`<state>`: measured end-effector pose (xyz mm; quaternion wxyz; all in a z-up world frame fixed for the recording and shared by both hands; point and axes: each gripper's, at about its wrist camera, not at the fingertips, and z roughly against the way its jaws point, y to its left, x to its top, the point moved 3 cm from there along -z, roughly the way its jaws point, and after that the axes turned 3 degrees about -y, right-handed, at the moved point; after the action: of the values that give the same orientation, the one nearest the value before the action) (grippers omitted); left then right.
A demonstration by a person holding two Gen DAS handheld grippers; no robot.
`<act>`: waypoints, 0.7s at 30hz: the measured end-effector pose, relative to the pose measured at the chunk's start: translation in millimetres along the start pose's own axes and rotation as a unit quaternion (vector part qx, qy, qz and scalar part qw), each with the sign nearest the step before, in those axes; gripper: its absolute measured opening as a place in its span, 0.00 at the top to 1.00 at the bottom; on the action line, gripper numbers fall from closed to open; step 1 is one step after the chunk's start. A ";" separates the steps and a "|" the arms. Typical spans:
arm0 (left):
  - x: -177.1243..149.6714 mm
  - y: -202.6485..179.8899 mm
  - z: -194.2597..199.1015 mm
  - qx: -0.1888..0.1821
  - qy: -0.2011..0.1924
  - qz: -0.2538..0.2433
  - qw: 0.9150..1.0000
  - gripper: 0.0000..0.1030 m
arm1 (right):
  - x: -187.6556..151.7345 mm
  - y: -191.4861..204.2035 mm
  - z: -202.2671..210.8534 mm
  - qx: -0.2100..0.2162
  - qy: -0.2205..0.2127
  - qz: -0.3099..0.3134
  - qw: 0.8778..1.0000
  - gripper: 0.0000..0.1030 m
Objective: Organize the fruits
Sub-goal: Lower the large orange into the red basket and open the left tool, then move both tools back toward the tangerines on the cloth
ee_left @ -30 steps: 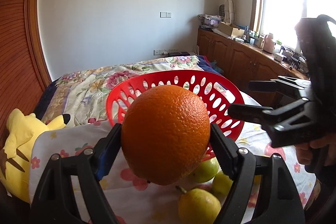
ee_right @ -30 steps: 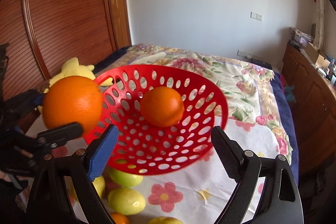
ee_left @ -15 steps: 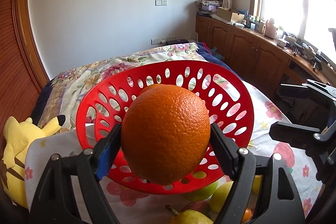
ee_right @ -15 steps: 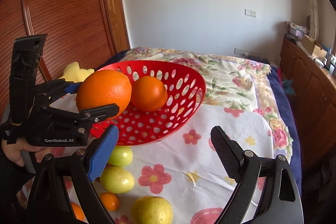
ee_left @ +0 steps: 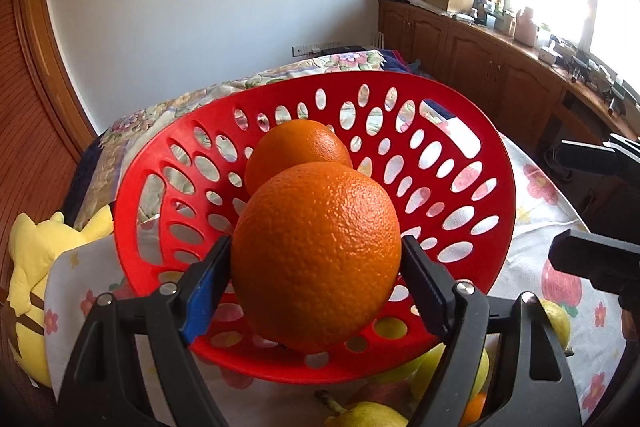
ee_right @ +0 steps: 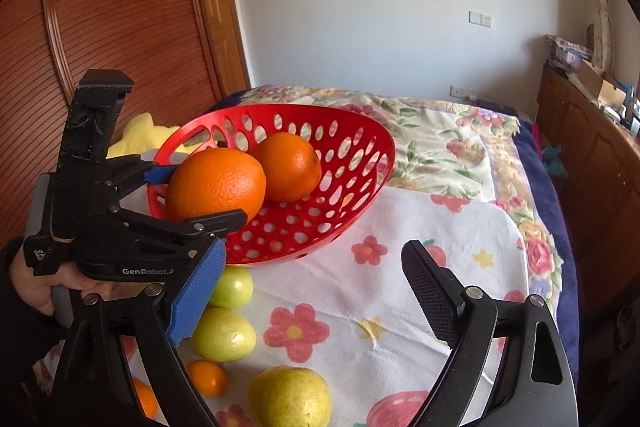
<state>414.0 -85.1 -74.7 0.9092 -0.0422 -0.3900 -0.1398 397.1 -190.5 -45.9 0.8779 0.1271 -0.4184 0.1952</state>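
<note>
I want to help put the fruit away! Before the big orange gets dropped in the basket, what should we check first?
1. Left gripper pinches the held orange on both sides: ok.
2. Held orange is past the basket rim: ok, in the right wrist view it sits over the near edge.
3. Room beside the other orange in the basket: ok, the bottom to its right is bare.
4. Held orange is low enough to let go softly: cannot tell.
5. Right gripper is out of the way: ok, open and short of the basket.
6. Basket sits flat: cannot tell, it looks tilted.
</note>
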 end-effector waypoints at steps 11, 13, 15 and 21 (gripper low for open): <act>16.4 4.5 17.8 0.009 -0.033 0.001 0.999 0.20 | -5.4 3.4 -4.1 -0.001 0.012 0.002 1.000 0.11; 17.0 5.3 25.5 0.010 -0.042 0.000 0.999 0.20 | -6.9 2.7 -2.1 -0.002 0.010 -0.001 1.000 0.11; 14.0 7.1 37.2 -0.004 -0.055 0.008 0.998 0.20 | -9.2 1.8 1.1 -0.003 0.007 -0.004 1.000 0.11; -12.6 7.3 80.3 -0.033 -0.088 0.022 0.995 0.20 | -24.1 4.6 13.5 -0.016 -0.002 0.000 1.000 0.11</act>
<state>351.8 -60.4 -28.0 0.8722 -0.0927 -0.4627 -0.1285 372.0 -197.3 -56.3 0.8790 0.1131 -0.4235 0.1877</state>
